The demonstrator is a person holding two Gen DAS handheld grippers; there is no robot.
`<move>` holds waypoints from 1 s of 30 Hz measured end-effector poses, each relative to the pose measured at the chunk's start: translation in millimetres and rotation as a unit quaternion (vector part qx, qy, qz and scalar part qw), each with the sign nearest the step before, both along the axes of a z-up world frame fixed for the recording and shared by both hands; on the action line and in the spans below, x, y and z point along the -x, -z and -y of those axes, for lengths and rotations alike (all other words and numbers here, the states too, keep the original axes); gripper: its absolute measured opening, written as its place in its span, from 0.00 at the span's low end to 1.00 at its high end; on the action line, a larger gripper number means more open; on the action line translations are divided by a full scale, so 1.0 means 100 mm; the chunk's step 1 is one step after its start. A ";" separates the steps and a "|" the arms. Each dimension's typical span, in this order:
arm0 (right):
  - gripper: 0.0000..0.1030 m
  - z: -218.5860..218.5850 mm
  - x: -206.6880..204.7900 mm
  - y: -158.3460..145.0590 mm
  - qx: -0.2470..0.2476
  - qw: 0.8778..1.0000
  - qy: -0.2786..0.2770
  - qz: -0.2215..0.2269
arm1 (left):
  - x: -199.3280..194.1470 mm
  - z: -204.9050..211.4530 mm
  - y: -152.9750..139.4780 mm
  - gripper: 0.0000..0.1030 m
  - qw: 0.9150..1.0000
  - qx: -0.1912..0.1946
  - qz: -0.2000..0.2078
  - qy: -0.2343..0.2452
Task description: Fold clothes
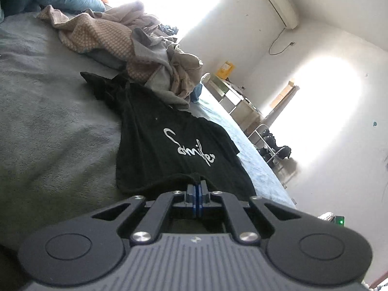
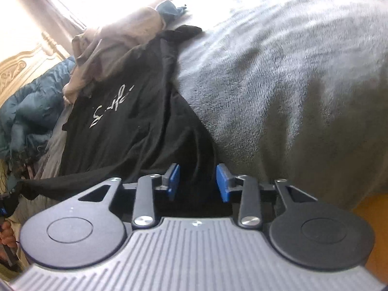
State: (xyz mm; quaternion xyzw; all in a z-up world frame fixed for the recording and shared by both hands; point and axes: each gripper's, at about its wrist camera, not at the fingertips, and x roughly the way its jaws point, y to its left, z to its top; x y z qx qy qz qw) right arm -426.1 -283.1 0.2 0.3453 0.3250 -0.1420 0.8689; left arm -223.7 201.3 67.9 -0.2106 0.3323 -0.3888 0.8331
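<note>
A black T-shirt (image 1: 169, 145) with white script lettering lies stretched over the grey blanket (image 1: 48, 126) of a bed. My left gripper (image 1: 197, 188) is shut on the shirt's near edge, and the cloth rises to the blue pads. In the right wrist view the same T-shirt (image 2: 126, 121) runs toward me. My right gripper (image 2: 198, 181) stands open, with a dark fold of the shirt between its blue pads (image 2: 173, 180) but not pinched. At that view's far left, a corner of the shirt is pulled taut toward a hand (image 2: 7, 232).
A heap of beige and grey clothes (image 1: 135, 48) sits at the shirt's far end, also seen as the clothes heap (image 2: 114, 46). A blue quilt (image 2: 31, 106) lies against a carved headboard (image 2: 19, 68). The grey blanket (image 2: 291, 84) spreads wide to the right. Shelves (image 1: 232, 99) stand beyond the bed.
</note>
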 end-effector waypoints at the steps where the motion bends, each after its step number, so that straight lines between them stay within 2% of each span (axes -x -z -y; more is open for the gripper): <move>1: 0.42 0.02 -0.01 0.02 -0.002 1.000 0.007 -0.002 | 0.00 -0.01 0.00 0.02 1.000 -0.001 0.001 -0.002; 4: 0.43 0.11 -0.02 0.13 -0.030 0.999 0.023 -0.011 | 0.01 -0.02 -0.02 0.02 1.000 -0.003 0.007 -0.008; 8: 0.43 0.08 -0.06 0.28 -0.076 0.997 0.005 -0.017 | -0.02 -0.05 0.00 0.02 1.000 0.000 0.011 -0.011; 9: 0.39 0.06 -0.06 0.29 -0.078 0.997 0.000 -0.016 | -0.03 -0.05 0.01 0.02 1.000 0.000 0.013 -0.011; 11: 0.22 0.04 -0.06 0.29 -0.080 0.997 -0.006 -0.014 | -0.06 -0.06 0.02 0.02 1.000 0.000 0.014 -0.014; 12: 0.07 0.04 -0.06 0.31 -0.093 0.996 -0.011 -0.011 | -0.06 -0.07 0.02 0.02 1.000 0.000 0.014 -0.018; 13: 0.03 0.03 -0.05 0.34 -0.109 0.994 -0.017 -0.005 | -0.08 -0.08 0.02 0.02 1.000 0.001 0.012 -0.021; 15: 0.02 -0.03 -0.03 0.33 -0.110 0.993 -0.030 0.005 | -0.09 -0.12 -0.01 0.02 1.000 0.011 0.013 -0.027; 17: 0.02 -0.08 0.02 0.27 -0.135 0.989 -0.045 0.047 | -0.10 -0.16 -0.04 0.02 0.999 0.020 0.013 -0.032; 20: 0.02 -0.15 0.08 0.12 -0.187 0.971 -0.061 0.134 | -0.16 -0.23 -0.12 0.02 0.998 0.032 0.023 -0.042; 25: 0.02 -0.22 -0.20 -0.09 -0.223 0.948 -0.082 0.214 | -0.44 -0.21 -0.25 0.02 0.997 0.046 0.039 -0.049; 26: 0.02 -0.23 -0.32 -0.13 -0.217 0.948 -0.090 0.213 | -0.48 -0.17 -0.26 0.02 0.997 0.041 0.046 -0.049; 28: 0.02 -0.23 -0.56 -0.20 -0.177 0.960 -0.102 0.189 | -0.60 -0.12 -0.25 0.02 0.997 0.033 0.052 -0.049; 30: 0.05 -0.22 -0.83 -0.26 -0.103 0.983 -0.092 0.117 | -0.74 -0.07 -0.18 0.02 0.997 0.025 0.049 -0.056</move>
